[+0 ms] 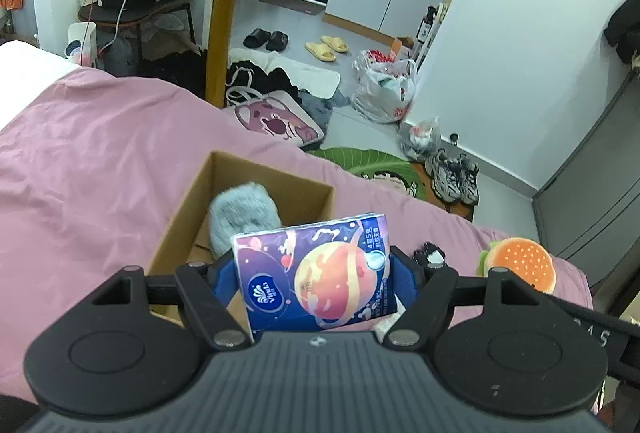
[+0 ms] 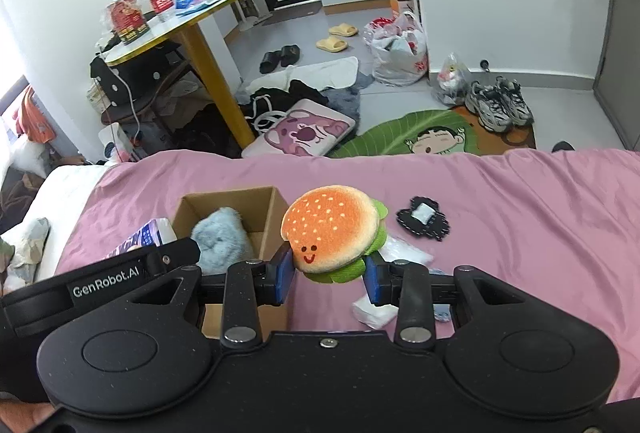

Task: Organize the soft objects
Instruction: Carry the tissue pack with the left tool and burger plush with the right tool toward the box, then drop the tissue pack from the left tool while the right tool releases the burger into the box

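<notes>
- Two grabs are live at once, and both loads are soft, so either could squirm loose above the pink bedsheet (image 2: pixel 520 201).
- Left gripper (image 1: pixel 316 273): its jaws pinch a purple, planet-printed plastic tissue pack (image 1: pixel 320 273), tilted, held just in front of the open brown cardboard box (image 1: pixel 180 225). My worry: slick wrapping slides out and lands outside the box.
- Inside the box sits a fluffy grey-blue plush (image 1: pixel 242 219), taking up much of the room, so newcomers may perch on it and tumble off.
- Right gripper (image 2: pixel 330 279): jaws squeeze the low edge of an orange burger-shaped plush toy (image 2: pixel 332 227) with a smiley face, beside the box. Gripped that low, it could flop over.
</notes>
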